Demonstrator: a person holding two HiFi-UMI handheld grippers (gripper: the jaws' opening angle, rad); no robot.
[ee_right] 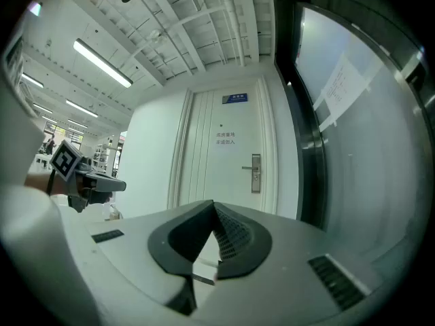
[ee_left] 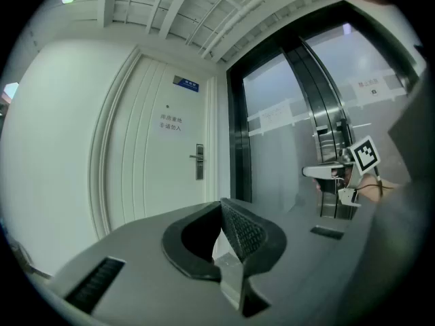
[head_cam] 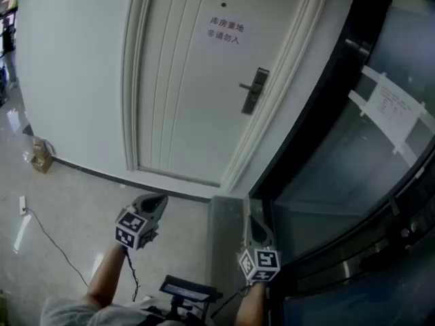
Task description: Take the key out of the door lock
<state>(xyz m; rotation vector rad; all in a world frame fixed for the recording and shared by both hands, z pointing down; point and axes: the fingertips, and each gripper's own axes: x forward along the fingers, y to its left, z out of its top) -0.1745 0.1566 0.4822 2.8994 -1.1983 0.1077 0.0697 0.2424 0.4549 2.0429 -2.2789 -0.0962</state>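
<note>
The white door (head_cam: 183, 80) stands closed ahead of me, with a dark lock plate and lever handle (head_cam: 254, 90) on its right side. The key is too small to make out in any view. Both grippers hang low, well short of the door. My left gripper (head_cam: 158, 200) points at the door's foot, jaws shut and empty. My right gripper (head_cam: 253, 217) is near the door frame's base, also shut on nothing. In the left gripper view the lock plate (ee_left: 199, 161) is far beyond the closed tips (ee_left: 221, 204). It is equally far (ee_right: 255, 173) past the tips (ee_right: 213, 204) in the right gripper view.
A paper sign (head_cam: 225, 30) is stuck on the door above the lock. A dark-framed glass wall (head_cam: 340, 161) with a taped sheet (head_cam: 394, 107) runs along the right. A cardboard box (head_cam: 42, 156) and a cable (head_cam: 47, 233) lie on the floor at the left.
</note>
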